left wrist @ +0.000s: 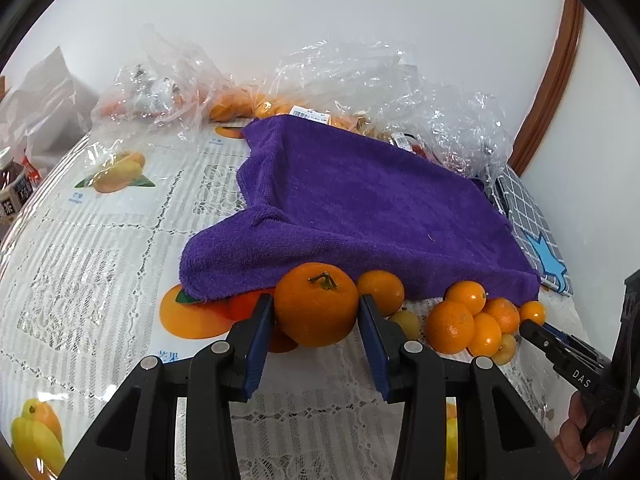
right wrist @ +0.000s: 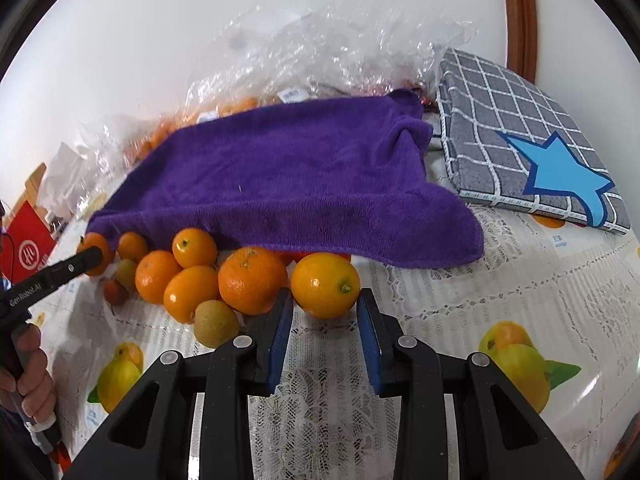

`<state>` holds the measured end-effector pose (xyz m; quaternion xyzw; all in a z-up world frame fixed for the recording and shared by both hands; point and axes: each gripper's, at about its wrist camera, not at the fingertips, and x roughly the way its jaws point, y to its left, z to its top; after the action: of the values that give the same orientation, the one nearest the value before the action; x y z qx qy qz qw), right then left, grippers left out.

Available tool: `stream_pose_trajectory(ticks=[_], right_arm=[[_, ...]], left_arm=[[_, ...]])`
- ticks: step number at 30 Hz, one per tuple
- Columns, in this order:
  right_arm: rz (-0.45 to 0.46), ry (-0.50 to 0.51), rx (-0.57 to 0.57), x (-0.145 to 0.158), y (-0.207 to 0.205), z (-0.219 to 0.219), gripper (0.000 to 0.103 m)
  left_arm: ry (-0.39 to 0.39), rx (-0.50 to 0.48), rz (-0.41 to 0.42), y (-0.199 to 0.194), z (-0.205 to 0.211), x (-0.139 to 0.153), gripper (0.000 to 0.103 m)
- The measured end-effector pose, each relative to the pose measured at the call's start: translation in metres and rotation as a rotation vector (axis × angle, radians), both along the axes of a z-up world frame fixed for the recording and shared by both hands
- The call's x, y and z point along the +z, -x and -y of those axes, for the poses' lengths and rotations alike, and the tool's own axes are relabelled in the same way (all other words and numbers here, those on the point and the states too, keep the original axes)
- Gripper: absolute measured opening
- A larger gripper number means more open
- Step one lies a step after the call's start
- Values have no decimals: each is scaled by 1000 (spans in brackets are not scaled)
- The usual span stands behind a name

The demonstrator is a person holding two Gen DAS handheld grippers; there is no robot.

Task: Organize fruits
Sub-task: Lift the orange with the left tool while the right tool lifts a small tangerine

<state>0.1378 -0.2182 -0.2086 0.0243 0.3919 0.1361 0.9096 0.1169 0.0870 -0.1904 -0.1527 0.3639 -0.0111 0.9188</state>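
Evidently both tools are reaching for fruit at the near edge of the purple towel (left wrist: 360, 208), which lies draped over something that lifts it off the tabletop (left wrist: 100, 248); the fruit sits bunched along its hem, partly tucked beneath. The left tool (left wrist: 318, 312) has its blue pads on either side of the large stemmed orange (left wrist: 316, 310), touching or very nearly so, so the grip looks just made or about to be made; whether it bears any weight I cannot tell. The right tool (right wrist: 325, 304) stands with its jaws apart, framing the small smooth orange (right wrist: 325, 285) without pressing on it. Between the two lies a cluster of small oranges (right wrist: 192, 276), with a greenish-brown fruit (right wrist: 216, 322) at its near side. Clear plastic bags (left wrist: 360, 76) holding more fruit are heaped by the wall at the far edge, and a checked grey cushion (right wrist: 520, 136) sits towards the right edge.
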Motion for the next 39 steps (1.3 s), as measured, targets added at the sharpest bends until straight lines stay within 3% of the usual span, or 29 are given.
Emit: stream_pose_trajectory(ticks=[9,21,31,39], right_arm=[[48,10,-8,18,14,8,33],[101,17,-38,69,10,1,33],[111,16,-38,95,-17,-9,33],[128,17,-9,102,-56,-11,33]], left_arm=[[34,-2,14,7,-3,14,41],[35,-28,52,-10,3,63,41],[15,-36,54,-44,10,87,41],[0,-17,24,-82,13,87,41]])
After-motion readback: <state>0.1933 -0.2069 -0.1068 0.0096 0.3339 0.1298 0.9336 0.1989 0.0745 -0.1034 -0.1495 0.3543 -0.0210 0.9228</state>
